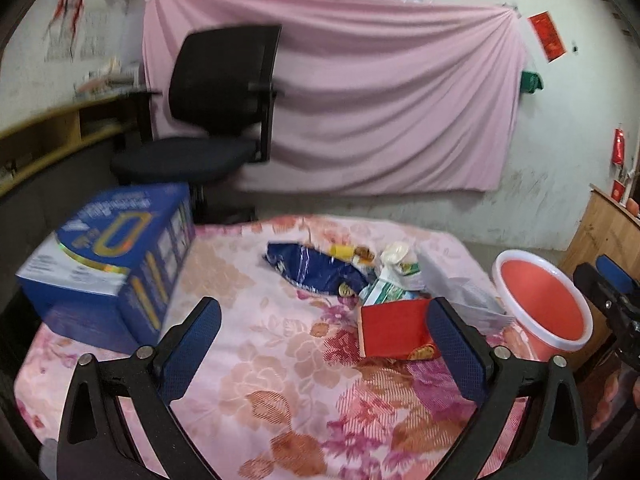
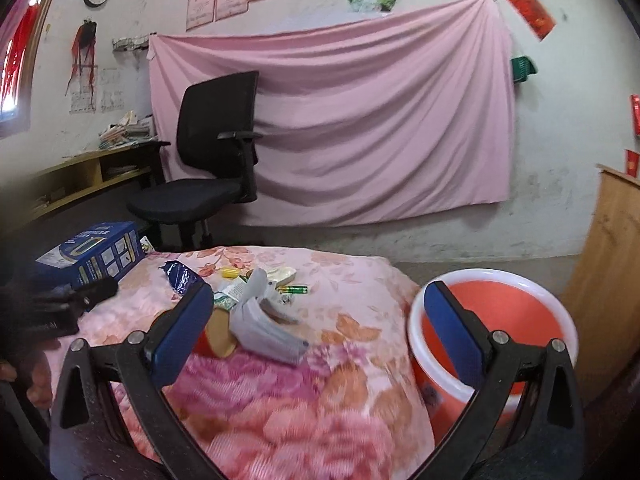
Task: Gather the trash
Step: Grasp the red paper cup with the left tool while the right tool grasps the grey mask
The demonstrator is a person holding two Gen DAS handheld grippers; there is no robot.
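A pile of trash lies on the floral cloth (image 1: pixel 280 380): a blue wrapper (image 1: pixel 316 268), a red packet (image 1: pixel 394 332), a crumpled white wrapper (image 1: pixel 396 256), a yellow piece (image 1: pixel 340 251) and clear plastic (image 1: pixel 460 284). My left gripper (image 1: pixel 324 344) is open and empty, just short of the red packet. In the right wrist view the pile shows a grey wrapper (image 2: pixel 266 328), green batteries (image 2: pixel 294 289) and the blue wrapper (image 2: pixel 182 278). My right gripper (image 2: pixel 320 332) is open and empty, between the pile and the orange bucket (image 2: pixel 496 320).
A blue box (image 1: pixel 108 264) stands on the cloth at the left. The orange bucket (image 1: pixel 548 300) sits on the floor off the right edge. A black office chair (image 1: pixel 216 112) and a pink sheet (image 1: pixel 360 92) are behind. A wooden panel (image 2: pixel 608 276) stands at the right.
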